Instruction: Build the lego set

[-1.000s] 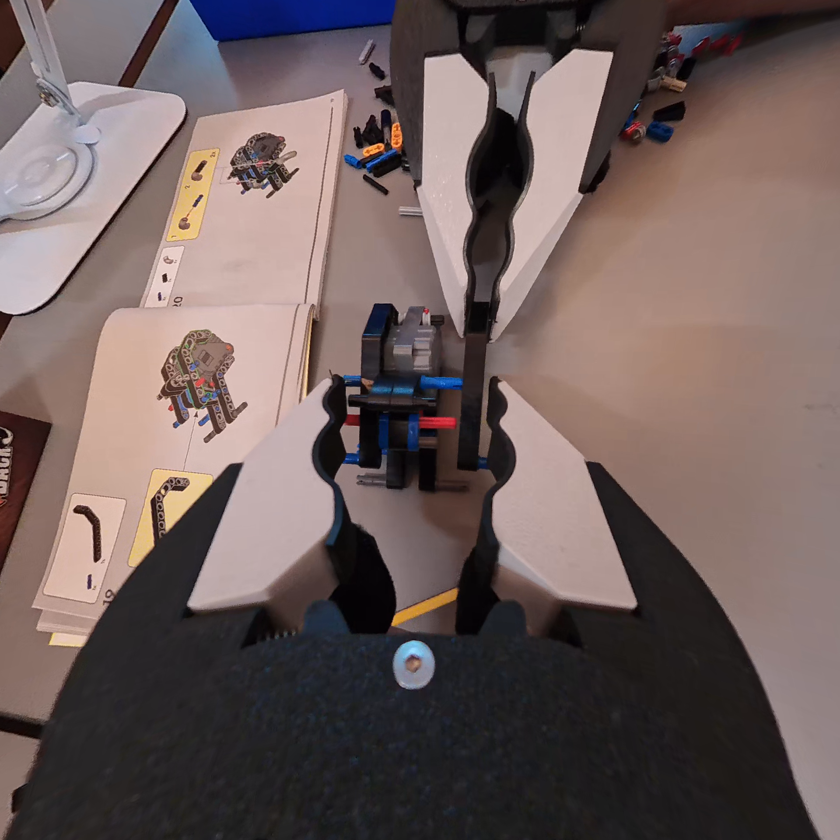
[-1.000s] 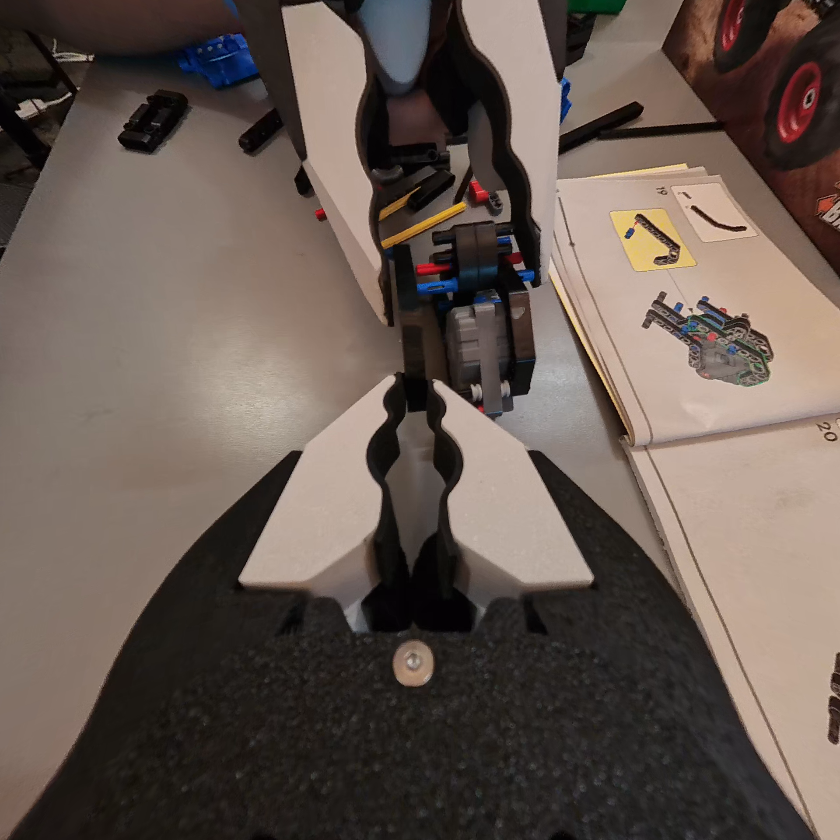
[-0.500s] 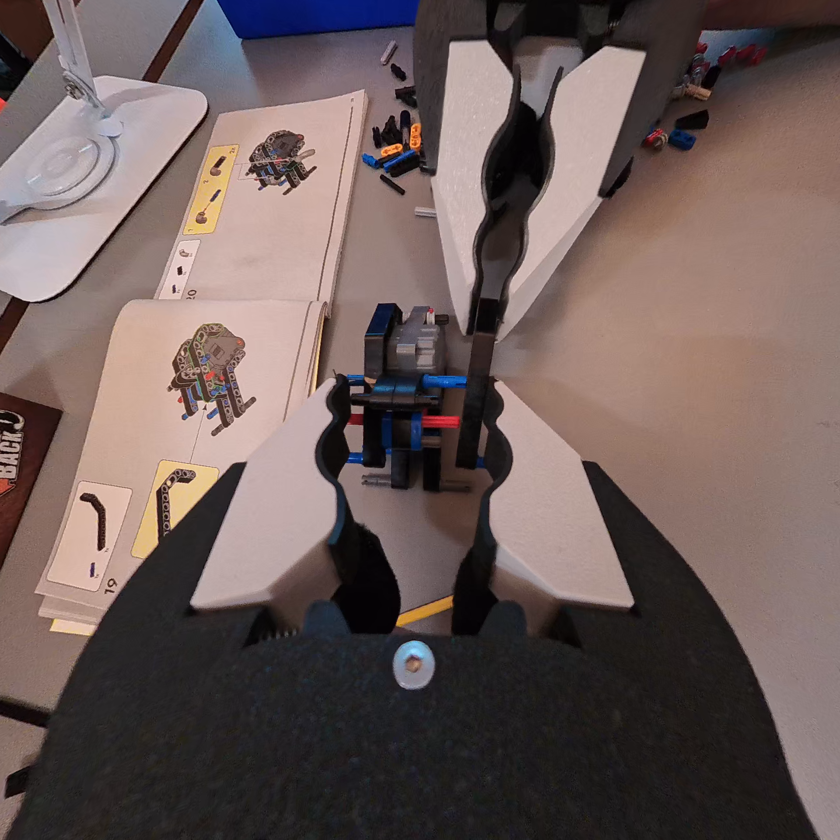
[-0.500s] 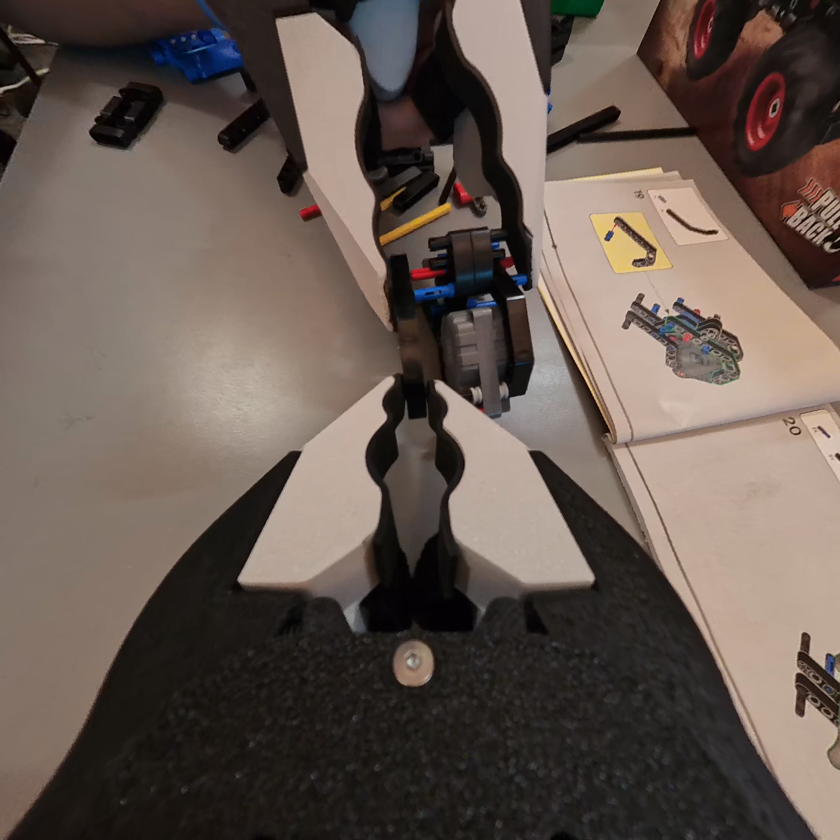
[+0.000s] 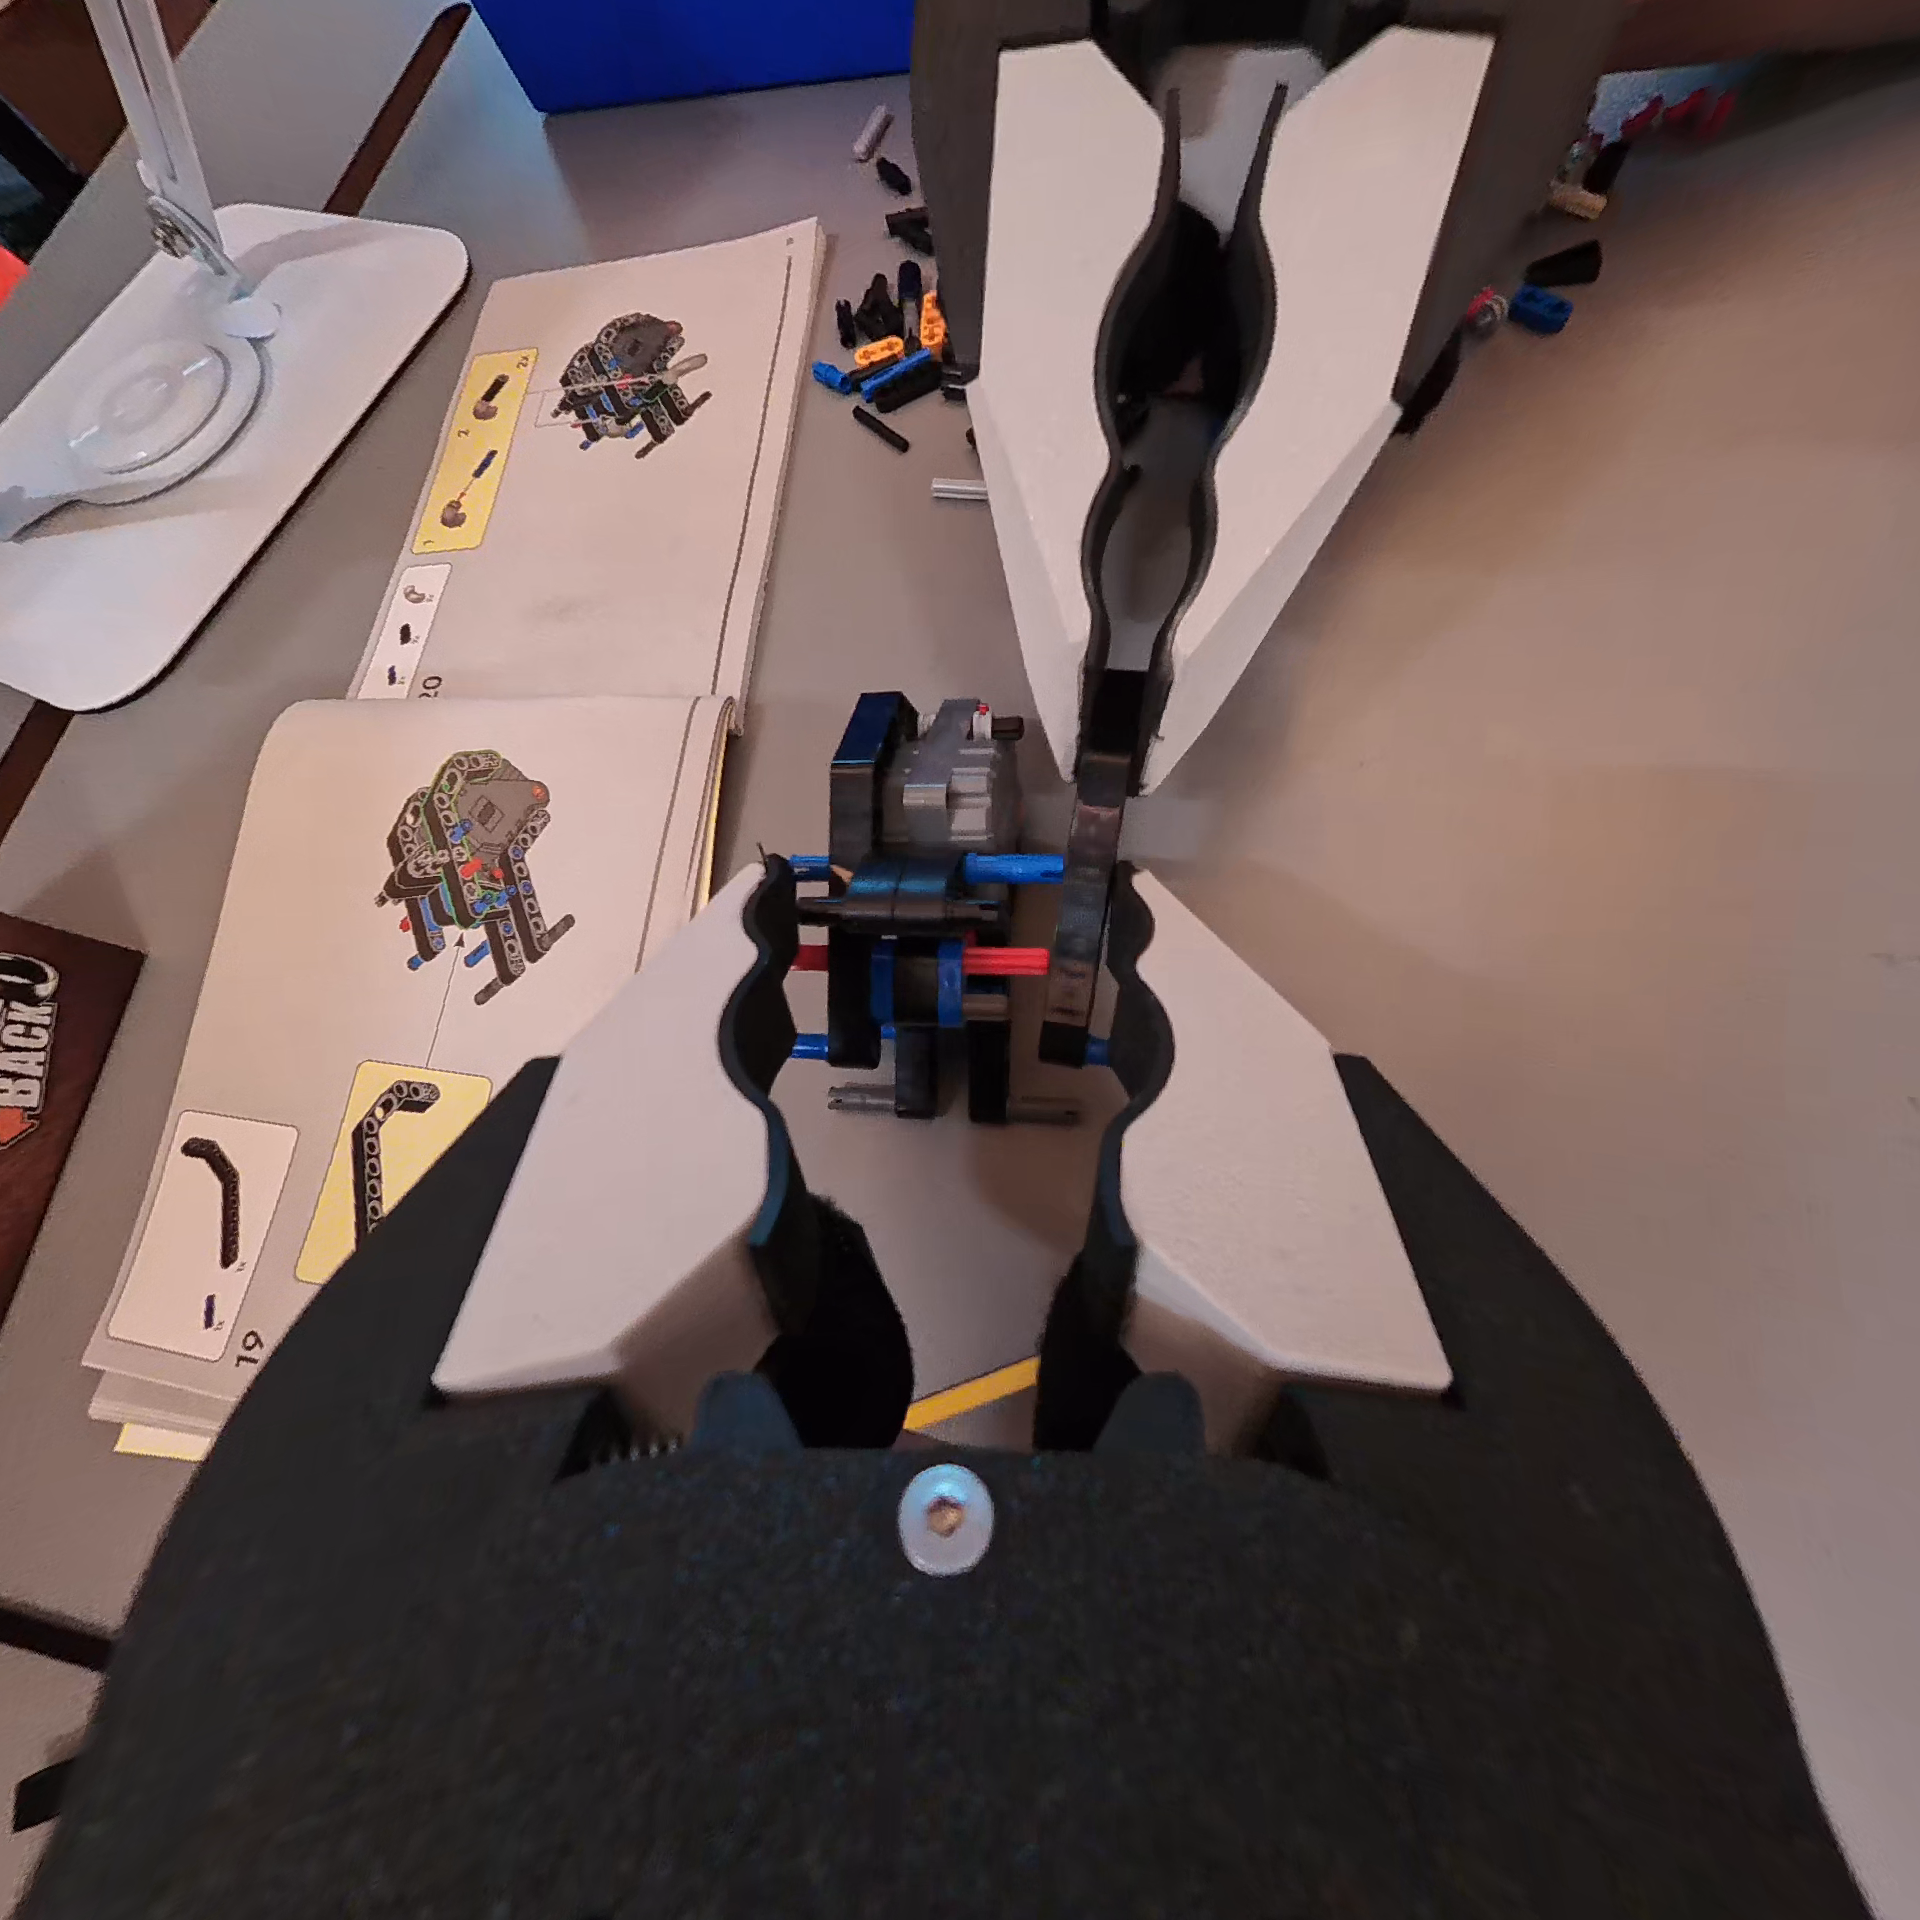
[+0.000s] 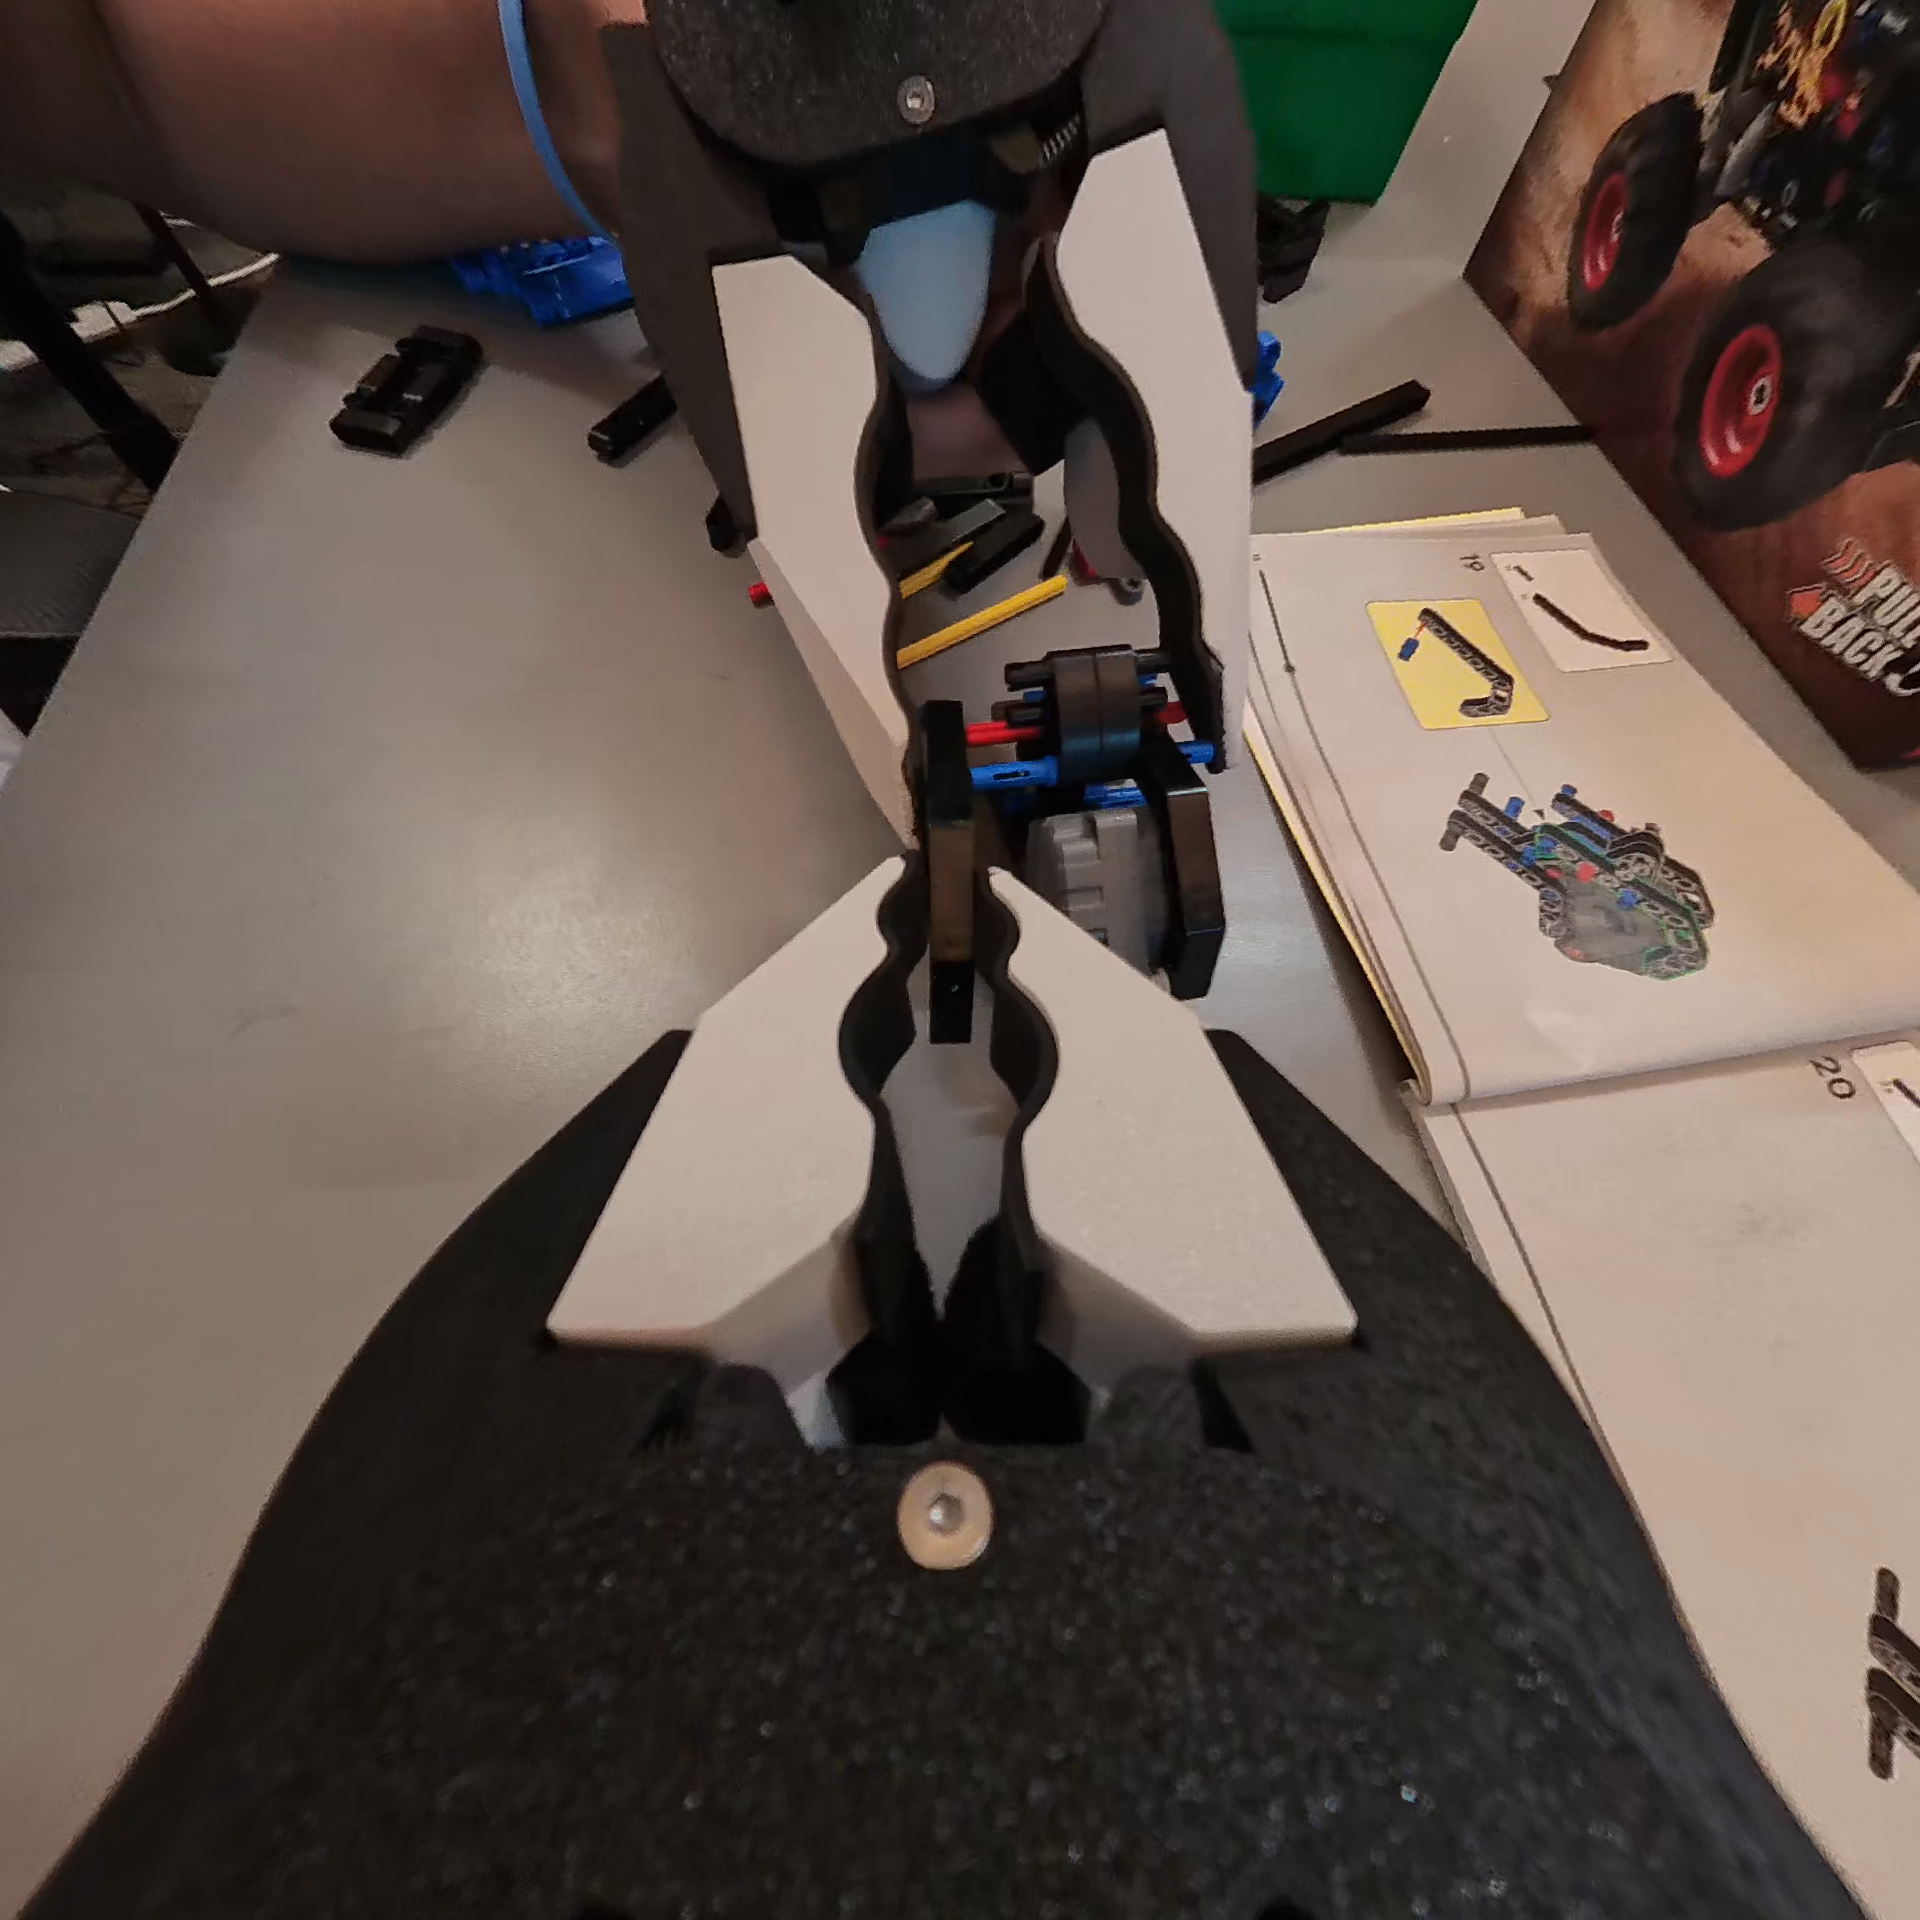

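A small lego assembly (image 5: 925, 831) of black beams, a grey block and blue and red pins stands on the grey table; it also shows in the right wrist view (image 6: 1101, 821). My left gripper (image 5: 945, 899) brackets it, one finger against the blue pin ends and the other against a black beam (image 5: 1086, 904). My right gripper (image 6: 948, 873) is shut on that black beam (image 6: 951, 935) and holds it upright against the pins. In the left wrist view the right gripper (image 5: 1117, 769) comes in from the far side.
An open instruction booklet (image 5: 582, 520) lies left of the assembly, shown also in the right wrist view (image 6: 1558, 831). Loose small parts (image 5: 894, 353) lie beyond it. A white stand base (image 5: 208, 436) sits far left. The set's box (image 6: 1766, 312) and a yellow axle (image 6: 982, 623) are in the right wrist view. The grippers are tip to tip, or close to it. Between my left fingertips and the yellow axle (image 6: 982, 623) there is roughly 10 cm. It turns up in the left wrist view (image 5: 943, 1408) as well.
The black beam now reaches deeper between my right gripper's fingers. Both grippers have stayed at the assembly, with only slight shifts of view.
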`<state>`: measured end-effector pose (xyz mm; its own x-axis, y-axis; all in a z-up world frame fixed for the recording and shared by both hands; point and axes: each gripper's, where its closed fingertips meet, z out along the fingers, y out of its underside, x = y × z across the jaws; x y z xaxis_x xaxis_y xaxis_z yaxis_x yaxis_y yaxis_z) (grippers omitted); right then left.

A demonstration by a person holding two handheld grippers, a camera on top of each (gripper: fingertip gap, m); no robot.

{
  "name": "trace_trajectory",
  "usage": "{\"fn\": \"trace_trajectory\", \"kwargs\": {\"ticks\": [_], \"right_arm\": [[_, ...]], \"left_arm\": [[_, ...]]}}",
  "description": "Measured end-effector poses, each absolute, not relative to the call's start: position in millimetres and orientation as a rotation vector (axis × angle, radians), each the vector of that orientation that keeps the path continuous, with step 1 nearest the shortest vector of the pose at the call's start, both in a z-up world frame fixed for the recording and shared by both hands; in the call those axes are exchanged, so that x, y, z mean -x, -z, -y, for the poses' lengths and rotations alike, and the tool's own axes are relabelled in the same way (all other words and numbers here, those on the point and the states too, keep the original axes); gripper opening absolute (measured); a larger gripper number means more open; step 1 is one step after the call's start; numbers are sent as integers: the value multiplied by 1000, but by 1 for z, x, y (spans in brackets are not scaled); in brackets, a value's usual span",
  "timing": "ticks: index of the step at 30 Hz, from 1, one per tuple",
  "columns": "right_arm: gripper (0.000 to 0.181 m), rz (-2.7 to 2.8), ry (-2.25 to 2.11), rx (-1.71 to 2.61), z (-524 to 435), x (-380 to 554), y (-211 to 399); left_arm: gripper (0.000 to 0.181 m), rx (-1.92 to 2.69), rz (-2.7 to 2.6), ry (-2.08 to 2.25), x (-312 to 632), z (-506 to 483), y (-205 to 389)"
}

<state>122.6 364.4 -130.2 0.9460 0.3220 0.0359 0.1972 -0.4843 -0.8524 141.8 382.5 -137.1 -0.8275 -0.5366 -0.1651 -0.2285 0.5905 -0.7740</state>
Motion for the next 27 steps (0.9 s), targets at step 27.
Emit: {"fn": "trace_trajectory", "kwargs": {"ticks": [27], "right_arm": [[7, 395, -192, 2073, -367, -123, 132]], "left_arm": [[63, 585, -2500, 1118, -139, -385, 145]]}}
